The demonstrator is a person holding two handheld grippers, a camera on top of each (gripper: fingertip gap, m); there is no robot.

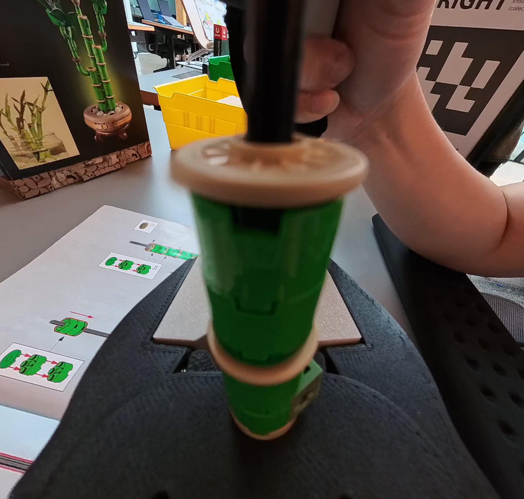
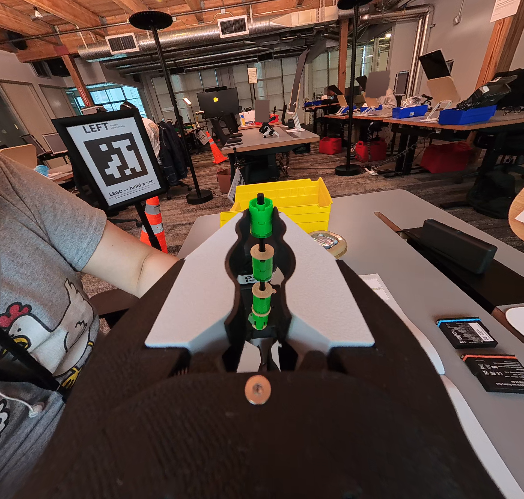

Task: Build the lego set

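Note:
A green bamboo stalk (image 2: 260, 304) of round segments and tan rings sits on a black axle (image 2: 260, 197). My right gripper (image 2: 261, 218) is shut on the top green segment (image 2: 261, 226), which is apart from the rest of the stalk. The stalk runs back between its grey pads (image 2: 198, 287). In the left wrist view the stalk (image 1: 266, 272) stands close and blurred, with a wide tan ring (image 1: 266, 170) on top. It covers the gap of my left gripper (image 1: 261, 267). The left gripper's grey pads (image 1: 175, 309) show on both sides. A hand (image 1: 382, 74) holds the right gripper above.
An open instruction booklet (image 1: 85, 287) and the set's box (image 1: 71, 88) lie left on the grey table. A yellow bin (image 2: 297, 201) stands behind. A round tan base (image 2: 329, 241), two black battery packs (image 2: 465, 332) and a black case (image 2: 459, 247) are at the right.

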